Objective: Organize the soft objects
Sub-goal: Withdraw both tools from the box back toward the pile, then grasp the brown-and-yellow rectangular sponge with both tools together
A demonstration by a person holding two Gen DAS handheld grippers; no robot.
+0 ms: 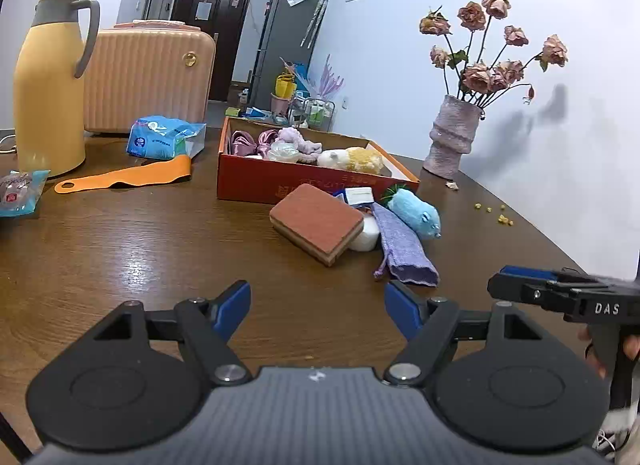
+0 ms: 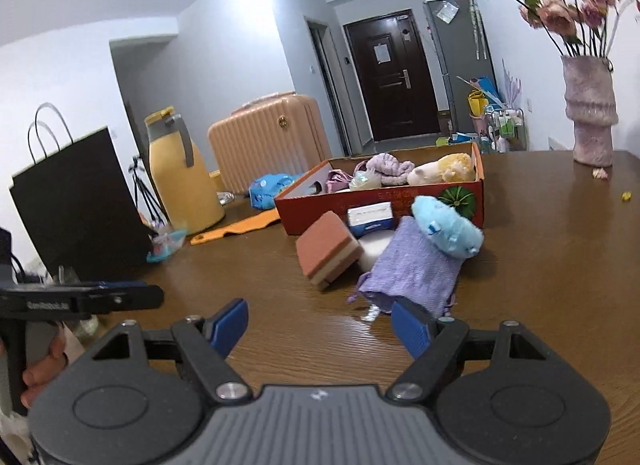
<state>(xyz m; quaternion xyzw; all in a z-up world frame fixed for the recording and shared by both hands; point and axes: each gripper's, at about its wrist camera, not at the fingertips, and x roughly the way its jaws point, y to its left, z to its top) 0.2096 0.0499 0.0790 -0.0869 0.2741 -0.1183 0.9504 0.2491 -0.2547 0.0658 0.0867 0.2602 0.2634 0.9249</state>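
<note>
We count two grippers, both with jaws spread apart and holding nothing: the left gripper (image 1: pixel 318 307) and the right gripper (image 2: pixel 320 323), each low over the brown counter (image 1: pixel 140 249).

Ahead of the left jaws lie four loose soft things in one cluster: one rust-coloured sponge (image 1: pixel 318 223), one white pad (image 1: pixel 366 235) tucked under its edge, one lilac knitted cloth (image 1: pixel 402 245) and one blue plush toy (image 1: pixel 416 214). One small white-and-blue packet (image 1: pixel 358 197) sits behind them. The cloth's near end lies just beyond the right jaws.

Beyond the cluster stands one orange cardboard box (image 1: pixel 280 181), already holding one cream-and-yellow plush (image 1: pixel 354 159), purple fabric pieces and pink satin ones.

Only the right wrist view shows one black paper bag (image 2: pixel 76 201). Only the left view shows the whole bunch of dried roses (image 1: pixel 496 49) in one vase (image 1: pixel 454 137).
</note>
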